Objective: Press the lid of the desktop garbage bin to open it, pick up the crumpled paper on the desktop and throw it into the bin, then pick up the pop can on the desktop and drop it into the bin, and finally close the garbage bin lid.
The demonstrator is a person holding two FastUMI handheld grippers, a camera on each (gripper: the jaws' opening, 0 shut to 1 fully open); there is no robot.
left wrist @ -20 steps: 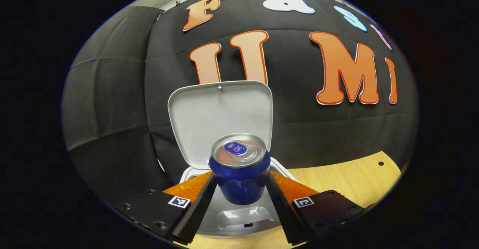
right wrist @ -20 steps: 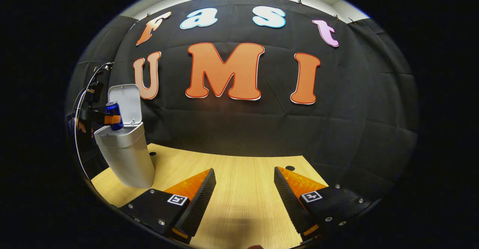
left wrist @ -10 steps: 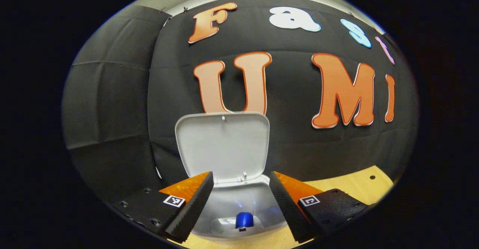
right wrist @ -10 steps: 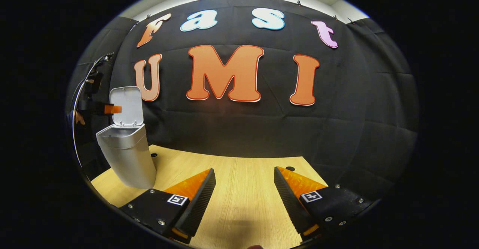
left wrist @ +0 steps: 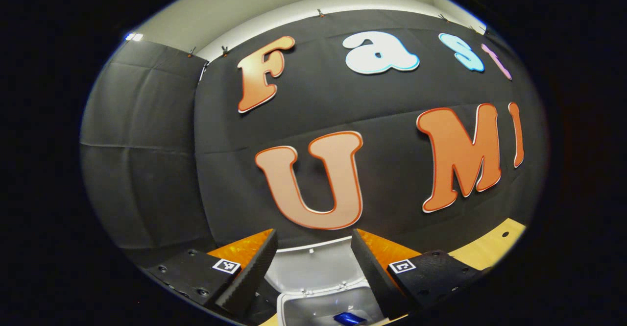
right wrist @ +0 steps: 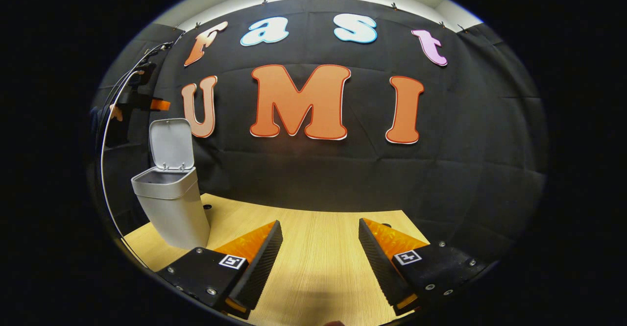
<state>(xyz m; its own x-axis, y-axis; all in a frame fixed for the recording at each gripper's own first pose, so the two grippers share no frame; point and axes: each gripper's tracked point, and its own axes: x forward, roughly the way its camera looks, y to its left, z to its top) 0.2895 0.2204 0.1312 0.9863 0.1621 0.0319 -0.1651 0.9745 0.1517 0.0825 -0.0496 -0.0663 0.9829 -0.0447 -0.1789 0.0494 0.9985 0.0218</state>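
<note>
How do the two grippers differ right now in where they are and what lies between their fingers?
The left gripper hangs high above the open garbage bin, level with the top of its raised lid; the right gripper sits low over the wooden table. Between the left one's fingers lie the lid and the bin's inside, with a blue pop can in it; between the right one's, bare tabletop. Both are open and hold nothing.

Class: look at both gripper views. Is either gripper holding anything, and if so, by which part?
Nothing is held. The left gripper and right gripper are both open and empty. The blue metal pop can lies inside the open grey plastic bin.
</note>
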